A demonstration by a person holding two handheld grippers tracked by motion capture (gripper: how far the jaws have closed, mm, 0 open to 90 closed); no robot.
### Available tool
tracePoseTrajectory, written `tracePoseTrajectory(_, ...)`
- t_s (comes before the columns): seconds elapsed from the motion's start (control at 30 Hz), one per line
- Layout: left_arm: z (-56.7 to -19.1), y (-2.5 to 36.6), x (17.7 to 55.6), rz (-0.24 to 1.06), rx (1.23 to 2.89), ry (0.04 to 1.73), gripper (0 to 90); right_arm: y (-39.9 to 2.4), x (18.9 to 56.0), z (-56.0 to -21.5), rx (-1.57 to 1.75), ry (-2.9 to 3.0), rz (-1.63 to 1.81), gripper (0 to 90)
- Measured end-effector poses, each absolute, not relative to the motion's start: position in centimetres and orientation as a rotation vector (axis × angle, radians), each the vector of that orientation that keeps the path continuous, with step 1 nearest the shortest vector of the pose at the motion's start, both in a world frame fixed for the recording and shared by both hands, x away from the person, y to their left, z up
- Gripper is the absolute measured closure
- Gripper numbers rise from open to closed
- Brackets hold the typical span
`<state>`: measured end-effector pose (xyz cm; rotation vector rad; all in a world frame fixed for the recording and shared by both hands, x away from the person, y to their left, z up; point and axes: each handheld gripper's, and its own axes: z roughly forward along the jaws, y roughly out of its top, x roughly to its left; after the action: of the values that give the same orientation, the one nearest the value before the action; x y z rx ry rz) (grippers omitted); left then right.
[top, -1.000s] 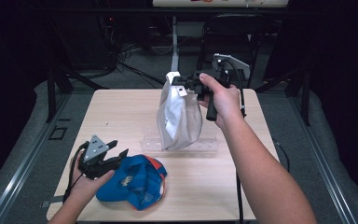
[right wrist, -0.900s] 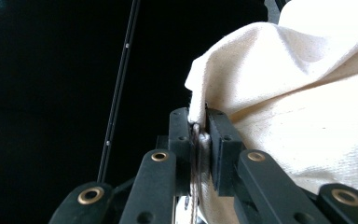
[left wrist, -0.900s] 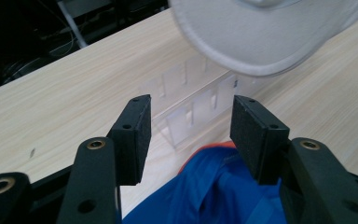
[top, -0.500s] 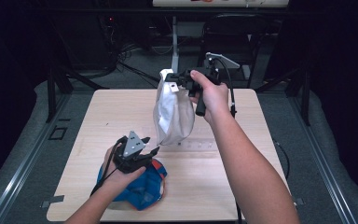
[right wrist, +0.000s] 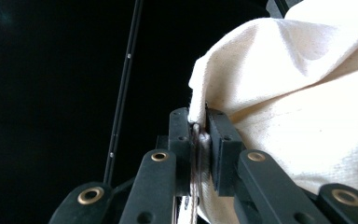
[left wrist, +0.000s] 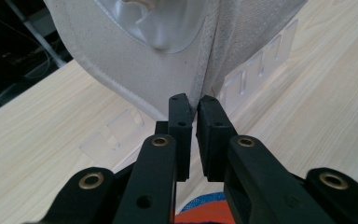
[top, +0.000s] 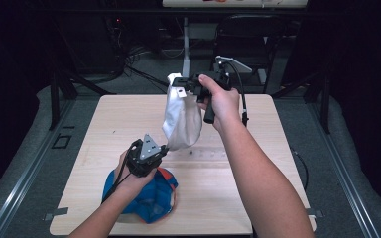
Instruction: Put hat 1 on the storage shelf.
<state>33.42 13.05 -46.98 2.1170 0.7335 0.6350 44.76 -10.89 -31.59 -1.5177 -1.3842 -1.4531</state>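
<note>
L gripper (left wrist: 192,105): jaws just closed, pinching the bottom seam of the cloth bag (top: 181,119). R gripper (right wrist: 198,122) clamped on the bag's top edge, holding it hanging above the table (top: 258,198). Blue cap (top: 146,201) lies near-side of the bag, under the L hand. To do this well, I'd judge: keep both pinches firm, pull the bottom gently away from the top w/o tearing the seam.

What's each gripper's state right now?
Left gripper: jaws just closed, shut on the bottom edge of the white cloth bag.
Right gripper: shut on the bag's top edge.
</note>
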Motion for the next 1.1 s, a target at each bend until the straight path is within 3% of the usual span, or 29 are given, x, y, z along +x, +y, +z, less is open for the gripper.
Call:
tracePoseTrajectory(0.73, -49.2, 15.3, 35.4, 0.419, 2.074, 0.788, 84.7, -10.3, 45.6, -33.7, -1.564, -1.412, -1.409, 81.5)
tracePoseTrajectory(1.1, -50.1, 16.6, 35.0, 0.421, 2.036, 0.86, 85.3, -8.2, 45.7, -34.4, -1.546, -1.429, -1.382, 81.4)
